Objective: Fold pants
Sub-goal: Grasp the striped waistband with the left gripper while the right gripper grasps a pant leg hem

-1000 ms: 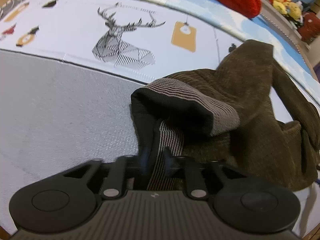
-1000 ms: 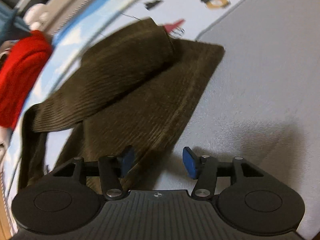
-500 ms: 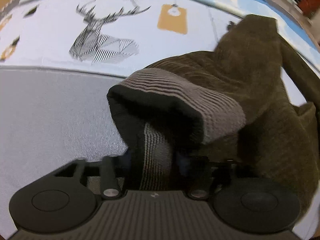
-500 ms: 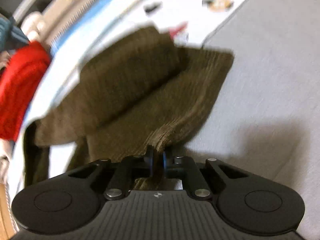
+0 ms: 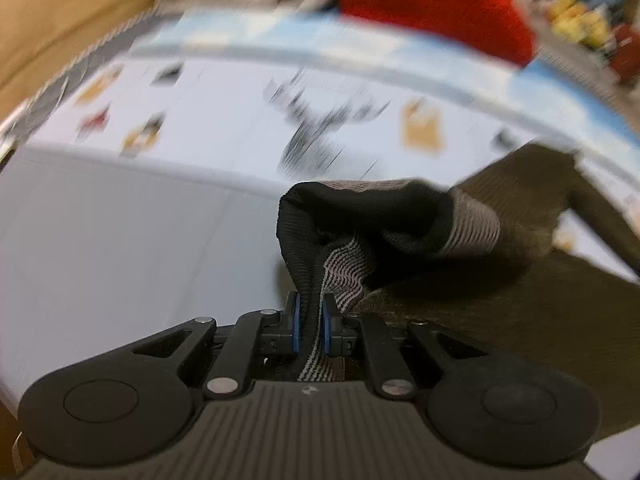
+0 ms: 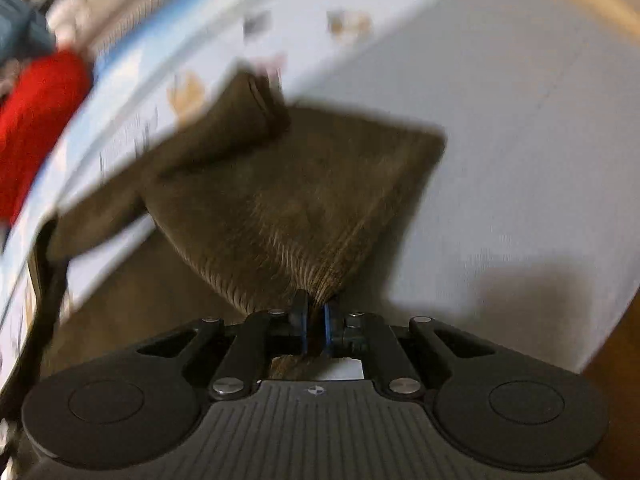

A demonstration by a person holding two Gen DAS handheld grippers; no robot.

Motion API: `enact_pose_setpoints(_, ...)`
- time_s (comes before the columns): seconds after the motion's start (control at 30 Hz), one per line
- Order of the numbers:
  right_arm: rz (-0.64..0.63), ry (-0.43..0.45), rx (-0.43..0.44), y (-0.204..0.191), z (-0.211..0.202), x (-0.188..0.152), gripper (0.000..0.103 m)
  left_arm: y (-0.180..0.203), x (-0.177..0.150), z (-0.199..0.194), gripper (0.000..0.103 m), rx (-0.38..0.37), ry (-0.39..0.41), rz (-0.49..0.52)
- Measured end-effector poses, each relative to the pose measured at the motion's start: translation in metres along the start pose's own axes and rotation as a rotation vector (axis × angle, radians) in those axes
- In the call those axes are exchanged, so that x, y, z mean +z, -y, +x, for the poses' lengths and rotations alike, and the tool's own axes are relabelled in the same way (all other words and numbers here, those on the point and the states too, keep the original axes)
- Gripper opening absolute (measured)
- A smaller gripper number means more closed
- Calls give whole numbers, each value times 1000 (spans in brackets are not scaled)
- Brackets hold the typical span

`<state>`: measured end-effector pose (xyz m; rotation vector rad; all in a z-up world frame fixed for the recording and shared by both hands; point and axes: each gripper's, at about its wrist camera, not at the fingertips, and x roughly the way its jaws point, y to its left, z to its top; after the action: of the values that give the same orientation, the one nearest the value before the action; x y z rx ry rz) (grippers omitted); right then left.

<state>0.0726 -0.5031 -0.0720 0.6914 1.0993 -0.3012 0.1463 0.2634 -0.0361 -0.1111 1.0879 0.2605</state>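
Bed (image 5: pixel 100 260) with grey cover beneath brown corduroy pants (image 6: pixel 288 200), partly lifted. My left gripper (image 5: pixel 308 322), having just tightened, pinches their striped waistband (image 5: pixel 344 268); my right gripper (image 6: pixel 315 330) is clamped on a leg hem.

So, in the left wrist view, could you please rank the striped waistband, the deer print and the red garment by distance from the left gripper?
1. Striped waistband: pinched in the left gripper jaws, bottom centre.
2. Deer print: blurred, on the white sheet beyond.
3. Red garment: far edge, upper right.
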Motion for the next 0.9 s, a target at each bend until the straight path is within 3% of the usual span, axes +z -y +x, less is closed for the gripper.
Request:
enact_pose_setpoints(0.1,50,-48,49,20,1,4,15,-13,-9,27,15,22,-182,-29)
enact_pose_setpoints(0.13,94,-30,65,28,-2,9,18,-14,-9,30,17,29,-190,-33)
enact_pose_setpoints(0.23,235,50,56,47,-4,25,29,-15,-5,29,52,-17,-190,-74)
enact_pose_setpoints(0.3,310,92,50,59,-2,36,36,-9,-7,35,55,-23,-202,-79)
enact_pose_setpoints(0.37,342,111,50,62,6,41,38,-6,-11,43,57,30,-213,-46)
enact_pose_setpoints(0.57,338,74,-16,67,34,39,41,-12,-17,70,67,52,-271,-45)
enact_pose_setpoints(0.67,271,102,-44,54,44,39,40,-11,-19,73,67,48,-278,-26)
enact_pose_setpoints(0.7,245,112,-44,50,45,41,34,-10,-19,74,67,46,-278,-23)
enact_pose_setpoints(0.73,220,113,-41,47,47,42,17,-10,-20,74,67,46,-278,-17)
enact_pose_setpoints(0.8,190,129,-59,45,45,44,12,-6,-21,75,65,38,-272,7)
enact_pose_setpoints(0.9,231,258,-19,53,12,45,9,0,-23,71,42,39,-250,74)
